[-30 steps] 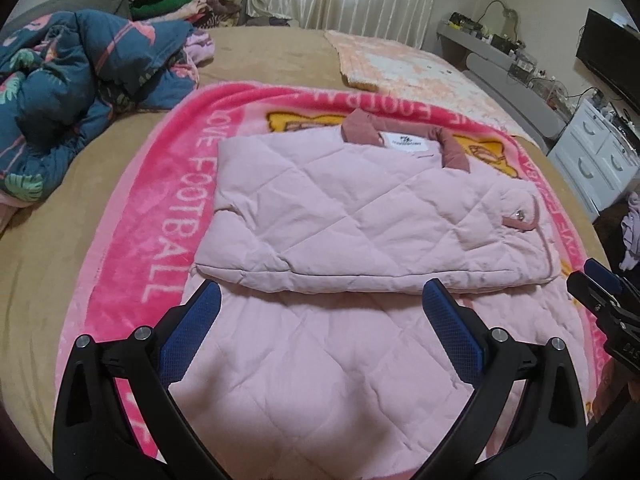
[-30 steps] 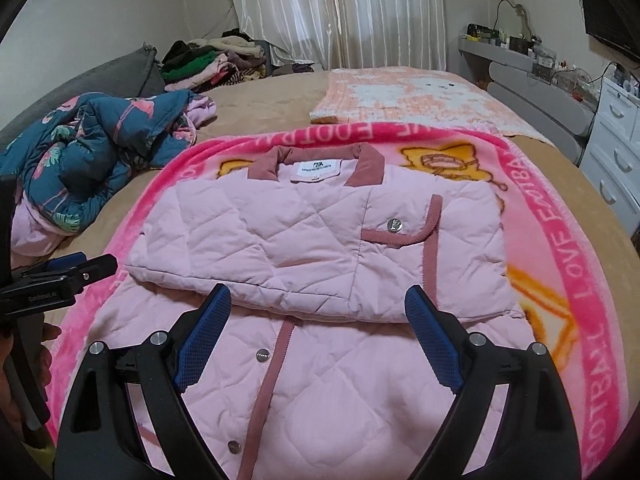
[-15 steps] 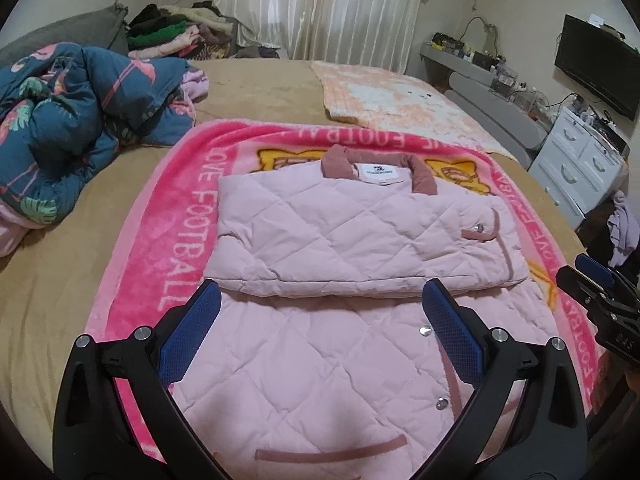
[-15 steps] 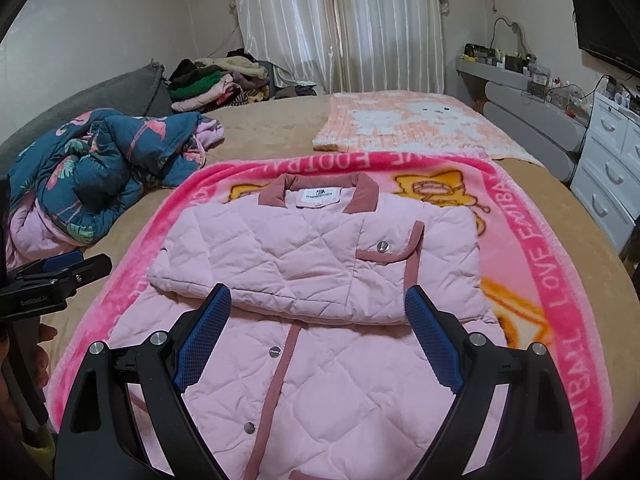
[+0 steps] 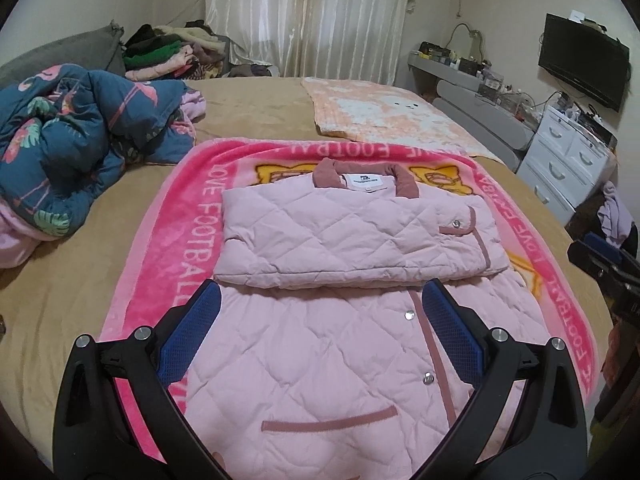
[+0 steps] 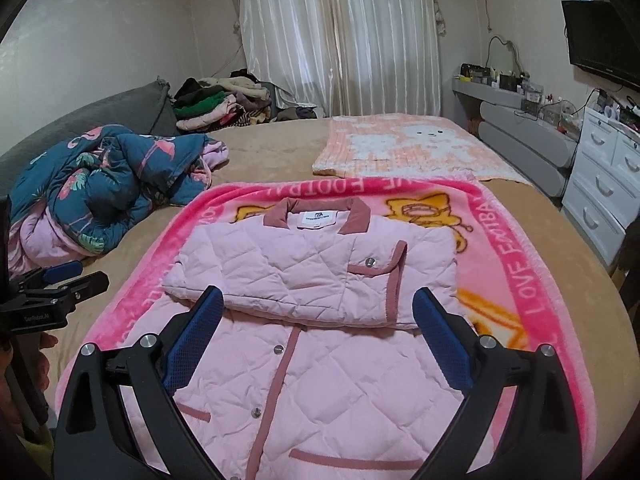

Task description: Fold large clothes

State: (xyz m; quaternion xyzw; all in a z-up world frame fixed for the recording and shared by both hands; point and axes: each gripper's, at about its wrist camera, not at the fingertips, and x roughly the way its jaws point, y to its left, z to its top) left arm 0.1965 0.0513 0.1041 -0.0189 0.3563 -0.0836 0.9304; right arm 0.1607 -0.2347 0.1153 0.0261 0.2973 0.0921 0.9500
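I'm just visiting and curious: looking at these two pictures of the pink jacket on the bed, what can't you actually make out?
- Pink jacket: its bottom hem is cut off by the lower edge in both views, behind the left hand-held gripper and the right hand-held gripper.
- Collar label: print too small to read.
- Pink blanket: its middle is hidden under the jacket.
- Shelf clutter: too small to identify.

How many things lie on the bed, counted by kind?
Jackets: 1
Blankets: 2, pink and peach
Quilts: 1
Clothes piles: 1
Total: 5
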